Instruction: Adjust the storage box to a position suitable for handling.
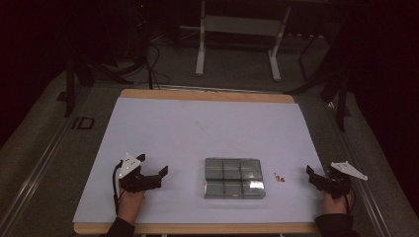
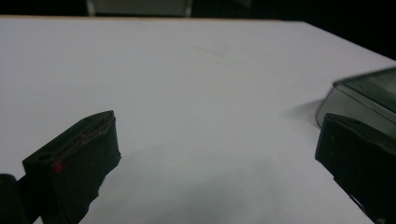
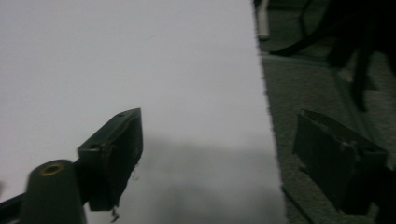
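A clear plastic box (image 1: 232, 177) with several compartments sits near the front middle of the white-covered table (image 1: 207, 123). A few tiny brown pieces (image 1: 279, 177) lie just right of it. My left gripper (image 1: 152, 164) rests low at the front left, a hand's width left of the box, open with nothing between its jaws. In the left gripper view the left gripper (image 2: 218, 119) spans bare sheet, and the box's rounded corner (image 2: 369, 93) shows behind the right-hand jaw. My right gripper (image 1: 312, 175) is at the table's right edge, open and empty. The right gripper (image 3: 219, 114) straddles that edge.
Grey carpet (image 3: 317, 93) lies beyond the table's right edge. Behind the table stand a white desk frame (image 1: 237, 44) and dark stands with cables (image 1: 148, 64). Wooden trim (image 1: 207, 95) borders the table's far side.
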`<state>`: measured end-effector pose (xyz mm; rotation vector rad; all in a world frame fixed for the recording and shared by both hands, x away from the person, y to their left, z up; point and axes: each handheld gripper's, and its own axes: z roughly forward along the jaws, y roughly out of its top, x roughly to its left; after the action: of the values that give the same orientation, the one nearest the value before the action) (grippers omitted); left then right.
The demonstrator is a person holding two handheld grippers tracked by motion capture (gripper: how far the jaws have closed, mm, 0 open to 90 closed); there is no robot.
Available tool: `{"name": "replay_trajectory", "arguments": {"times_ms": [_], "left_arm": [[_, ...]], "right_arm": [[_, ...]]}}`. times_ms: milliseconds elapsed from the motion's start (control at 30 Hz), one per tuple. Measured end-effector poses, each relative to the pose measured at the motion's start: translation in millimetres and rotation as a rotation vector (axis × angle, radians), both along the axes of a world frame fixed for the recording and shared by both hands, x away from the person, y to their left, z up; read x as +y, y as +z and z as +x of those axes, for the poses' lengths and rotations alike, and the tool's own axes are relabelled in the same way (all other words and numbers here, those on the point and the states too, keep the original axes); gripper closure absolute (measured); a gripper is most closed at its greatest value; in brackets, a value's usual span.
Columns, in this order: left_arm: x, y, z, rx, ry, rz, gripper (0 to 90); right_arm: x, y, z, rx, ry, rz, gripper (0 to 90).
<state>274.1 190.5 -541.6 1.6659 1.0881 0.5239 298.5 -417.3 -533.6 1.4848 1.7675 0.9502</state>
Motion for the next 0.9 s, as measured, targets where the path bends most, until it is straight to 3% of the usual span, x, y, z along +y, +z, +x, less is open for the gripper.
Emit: {"name": "replay_trajectory", "arguments": {"times_ms": [100,267,467,733,800,833,900], "left_arm": [[-6.2,1.2,4.5,0.025,-0.064,0.011,0.1],[-13.2,3.8,9.9,0.055,-0.164,0.016,0.1],[-17.5,6.3,13.3,0.078,-0.215,0.006,0.1],[-27.8,12.7,15.7,0.078,-0.297,0.029,0.1],[-32.7,13.3,16.4,0.083,-0.327,0.052,0.1],[-34.2,12.8,16.5,0.087,-0.335,0.052,0.1],[-36.8,11.6,16.7,0.097,-0.356,0.055,0.1]], "right_arm": [[1.3,0.9,4.4,0.040,0.057,0.035,17.3],[12.1,6.8,8.8,0.041,0.136,0.023,17.3],[21.1,14.3,13.3,0.036,0.242,0.043,17.1],[33.3,21.6,13.2,0.028,0.372,0.082,14.0],[35.3,23.0,15.0,0.027,0.439,0.103,14.0],[36.4,23.5,16.4,0.048,0.489,0.127,14.2],[37.5,23.5,16.7,0.053,0.513,0.126,14.2]]}}
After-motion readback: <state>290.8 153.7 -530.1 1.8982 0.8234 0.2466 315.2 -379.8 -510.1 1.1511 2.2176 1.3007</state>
